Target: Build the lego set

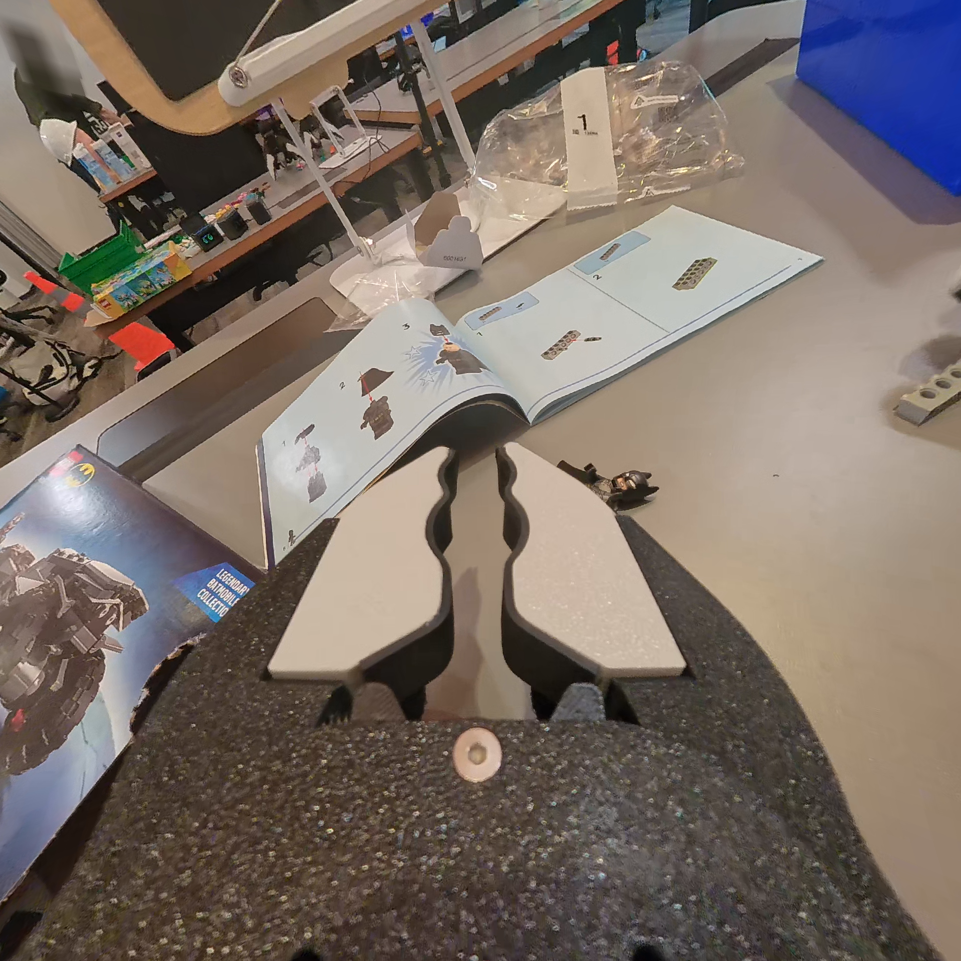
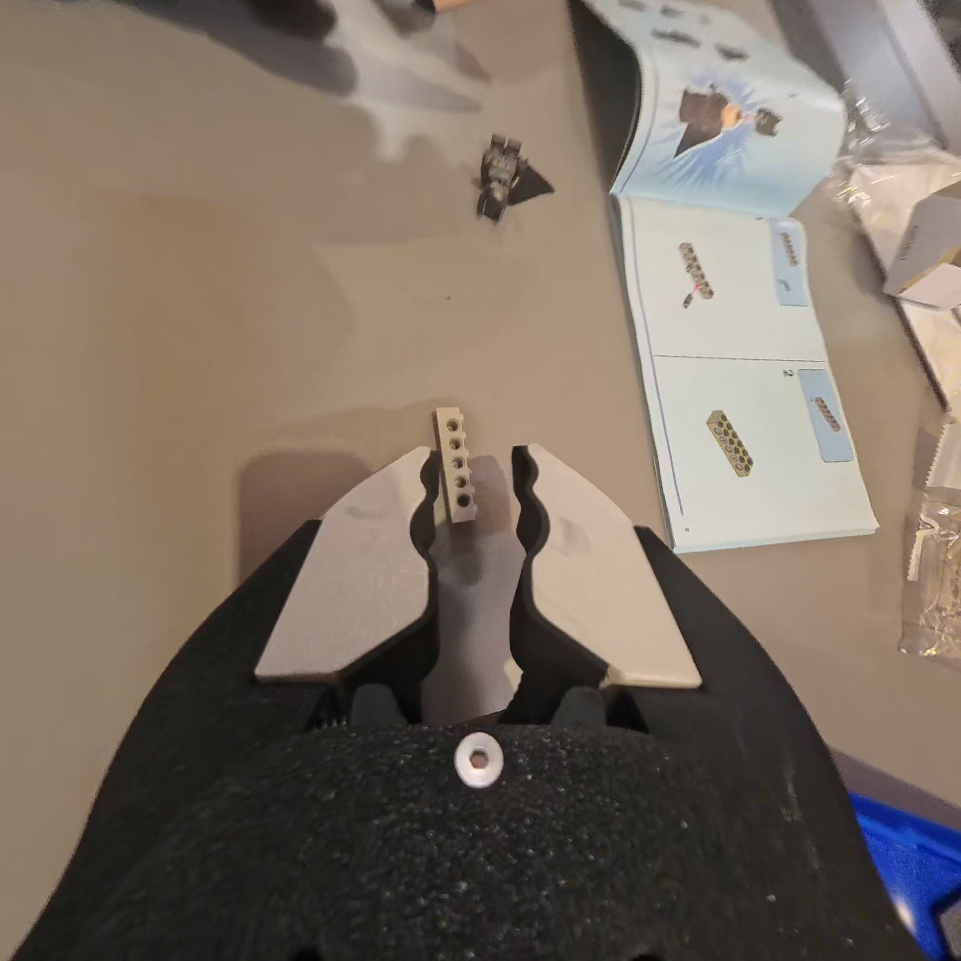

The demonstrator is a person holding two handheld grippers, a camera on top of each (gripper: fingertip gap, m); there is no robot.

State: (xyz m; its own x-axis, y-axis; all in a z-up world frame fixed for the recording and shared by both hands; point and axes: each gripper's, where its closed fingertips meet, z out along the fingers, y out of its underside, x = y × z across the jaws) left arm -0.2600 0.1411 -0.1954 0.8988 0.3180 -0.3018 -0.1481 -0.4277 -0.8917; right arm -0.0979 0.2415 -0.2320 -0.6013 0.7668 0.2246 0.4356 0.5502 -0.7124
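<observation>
My right gripper (image 2: 472, 451) is open just above the tan table (image 2: 208, 312). A light grey beam brick with a row of round holes (image 2: 456, 463) lies between its fingers. The brick rests against the left pad and a clear gap separates it from the right pad. The same brick shows at the right edge of the left wrist view (image 1: 931, 398). My left gripper (image 1: 476, 457) is open by a narrow gap with nothing between its fingers. It sits near the lower edge of an open instruction booklet (image 1: 624, 312). A black caped minifigure (image 1: 621, 483) lies just right of the left gripper's tips.
The booklet (image 2: 728, 322) lies right of the right gripper, and the minifigure (image 2: 502, 177) lies beyond it. A torn set box (image 1: 78, 598) is at the left. Clear plastic bags (image 1: 598, 135), a small cardboard piece (image 1: 447, 239) and a blue box (image 1: 884, 78) stand farther back. There is about 20 cm between the tips of the two grippers. The black caped minifigure (image 1: 621, 483) is closer to my left gripper, around 7 cm from its tips; the right tips are 15 cm off. Seen from the right wrist view (image 2: 499, 181) as well.
</observation>
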